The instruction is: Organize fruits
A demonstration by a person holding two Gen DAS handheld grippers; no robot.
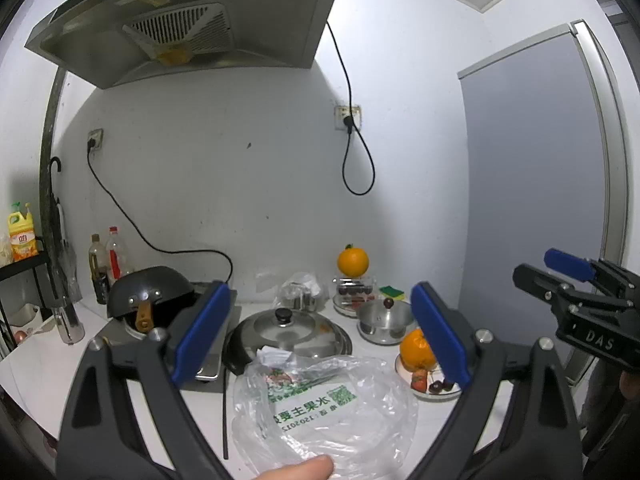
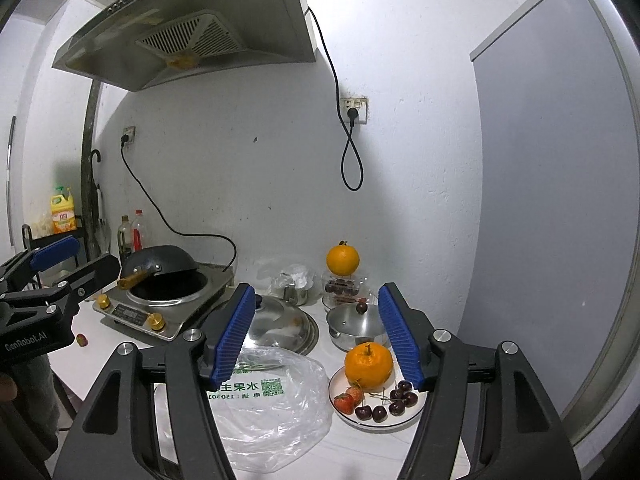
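- Plate [image 2: 340, 412] on the table [image 2: 104, 356], front right, holds an orange [image 2: 368, 364], strawberries [image 2: 347, 399] and cherries [image 2: 394, 402], sorted by kind; looks like the collecting spot.
- Second orange [image 2: 343, 260] sits on a clear fruit box [image 2: 342, 286] at the back, not yet on the plate.
- Plastic bag [image 2: 276, 420] lies flat, likely emptied.
- Left gripper [image 1: 320, 332] wide, holding nothing, near level over the bag.
- Right gripper [image 2: 318, 336] partly wide, holding nothing, tilted slightly down above the plate.
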